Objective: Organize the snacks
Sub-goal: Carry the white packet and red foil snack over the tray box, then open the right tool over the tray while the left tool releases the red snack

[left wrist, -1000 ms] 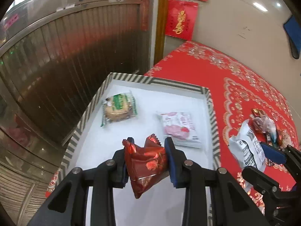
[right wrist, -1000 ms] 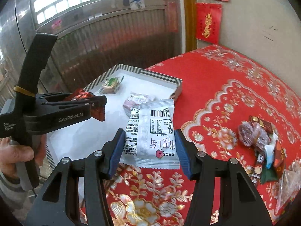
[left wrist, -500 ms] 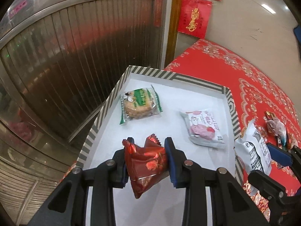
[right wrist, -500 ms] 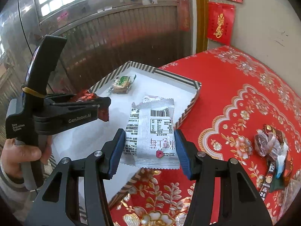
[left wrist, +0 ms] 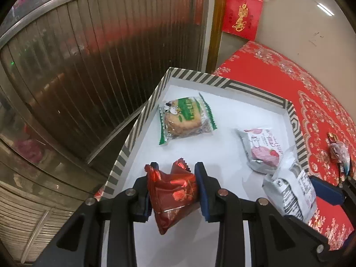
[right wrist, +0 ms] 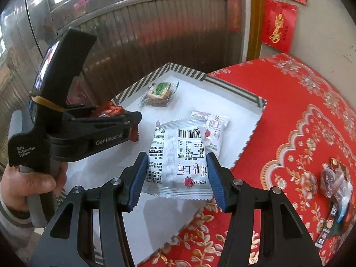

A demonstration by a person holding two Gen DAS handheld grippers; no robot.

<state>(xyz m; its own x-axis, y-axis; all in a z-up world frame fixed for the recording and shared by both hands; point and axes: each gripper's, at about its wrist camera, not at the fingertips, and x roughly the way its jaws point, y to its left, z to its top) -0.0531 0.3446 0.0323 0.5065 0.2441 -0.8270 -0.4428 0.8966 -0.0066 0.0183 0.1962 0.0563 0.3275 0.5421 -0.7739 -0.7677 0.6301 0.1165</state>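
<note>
Packet (right wrist: 178,162) between right gripper (right wrist: 178,178) pads

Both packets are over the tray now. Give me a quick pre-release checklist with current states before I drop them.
1. Left gripper clamps the red packet: ok.
2. Right gripper clamps the white packet: ok.
3. Red packet above bare floor of the striped tray: ok.
4. White packet clear of the pink strawberry packet: not ok, they overlap in view.
5. Green biscuit packet away from both drop spots: ok.
6. Height above tray floor: cannot tell.
</note>
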